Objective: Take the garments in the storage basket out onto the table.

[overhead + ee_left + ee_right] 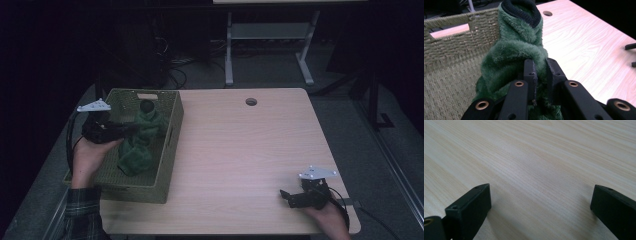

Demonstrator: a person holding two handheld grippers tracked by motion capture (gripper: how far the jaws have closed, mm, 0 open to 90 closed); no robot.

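Hanging upright, black cuff topmost: green fleece garment (pixel 516 52) over woven basket (pixel 170 107) | left tool (pixel 541 67) pinching its fold | lower end hidden | right tool (pixel 540 197) wide, above worktop (pixel 240 150)

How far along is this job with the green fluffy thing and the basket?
Early on. The left gripper is shut on the green garment, which hangs partly above the basket, its lower part in there. The right gripper rests open on the table. Seemingly left: lifting it clear and laying it on the table.
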